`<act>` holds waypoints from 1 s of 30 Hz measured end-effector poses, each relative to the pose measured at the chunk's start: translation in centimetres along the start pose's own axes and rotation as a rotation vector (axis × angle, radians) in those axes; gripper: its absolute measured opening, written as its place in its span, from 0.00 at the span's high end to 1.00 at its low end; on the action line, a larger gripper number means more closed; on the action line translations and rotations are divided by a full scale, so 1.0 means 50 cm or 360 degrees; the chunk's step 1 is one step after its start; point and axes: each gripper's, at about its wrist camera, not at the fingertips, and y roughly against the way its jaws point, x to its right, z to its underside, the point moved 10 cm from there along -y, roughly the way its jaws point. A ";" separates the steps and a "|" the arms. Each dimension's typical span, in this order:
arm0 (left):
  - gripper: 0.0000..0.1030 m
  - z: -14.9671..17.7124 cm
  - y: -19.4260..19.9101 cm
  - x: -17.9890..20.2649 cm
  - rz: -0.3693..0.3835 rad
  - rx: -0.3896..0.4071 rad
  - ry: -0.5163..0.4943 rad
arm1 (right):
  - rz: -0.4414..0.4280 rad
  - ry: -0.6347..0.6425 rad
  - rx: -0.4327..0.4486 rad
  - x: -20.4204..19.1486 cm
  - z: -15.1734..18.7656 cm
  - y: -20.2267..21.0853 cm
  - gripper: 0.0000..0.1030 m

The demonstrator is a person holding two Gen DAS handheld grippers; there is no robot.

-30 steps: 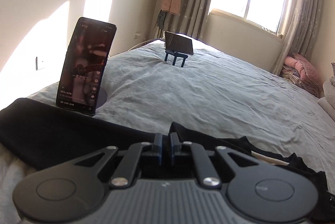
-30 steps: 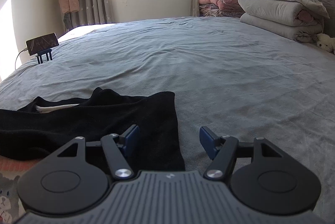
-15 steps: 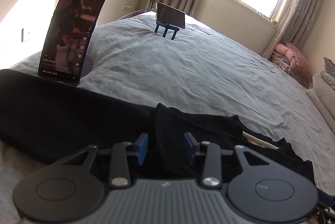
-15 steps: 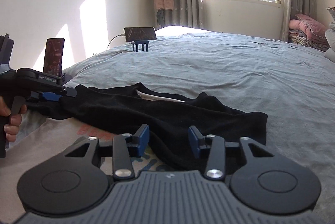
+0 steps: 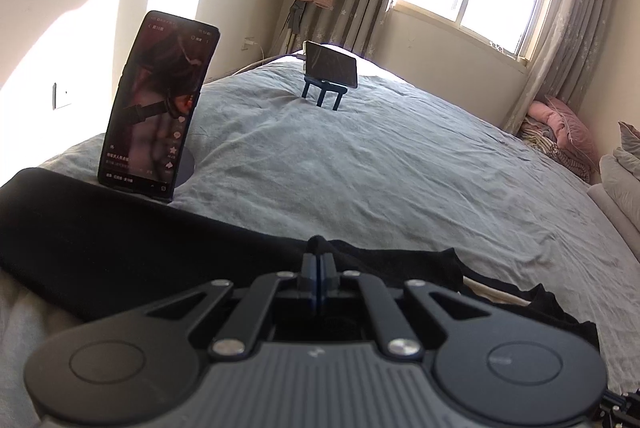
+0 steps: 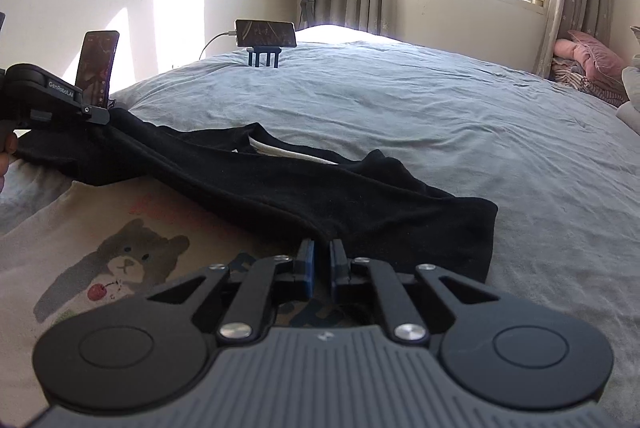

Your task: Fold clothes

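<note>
A shirt with black shoulders and sleeves point(image 6: 280, 187) and a beige front with a bear print point(image 6: 132, 260) lies on the grey bed point(image 6: 440, 107). In the left wrist view my left gripper point(image 5: 319, 262) is shut on a tuft of the black cloth point(image 5: 120, 236). The right wrist view shows it at the far left point(image 6: 100, 115), lifting that shoulder a little. My right gripper point(image 6: 322, 256) sits at the lower edge of the black part near the right sleeve. Its jaws are closing to a narrow gap, with a point of black cloth pinched between the pads.
An upright phone point(image 5: 156, 107) stands just beyond the shirt's left sleeve. A second phone on a blue stand point(image 6: 266, 33) sits farther back with a cable. Pink pillows and folded bedding point(image 5: 560, 131) lie at the right, under the window. A person's hand point(image 6: 6, 147) holds the left gripper.
The left jaws opened around the black cloth, then shut on it. The right gripper swung left from the sleeve end to the shirt's middle edge, and its jaws narrowed from wide apart onto the cloth.
</note>
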 end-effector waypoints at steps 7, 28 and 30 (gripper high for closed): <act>0.56 0.024 -0.023 -0.016 -0.0139 -0.0092 -0.0081 | -0.0027 0.0155 -0.0114 -0.032 0.028 -0.014 0.57; 0.51 0.078 -0.058 0.091 -0.0013 -0.0107 -0.0458 | -0.0209 0.0069 -0.0030 -0.062 0.015 -0.010 0.50; 0.51 0.068 -0.057 0.071 -0.0074 -0.0090 -0.0406 | -0.0224 -0.0003 0.0023 -0.054 0.002 -0.002 0.50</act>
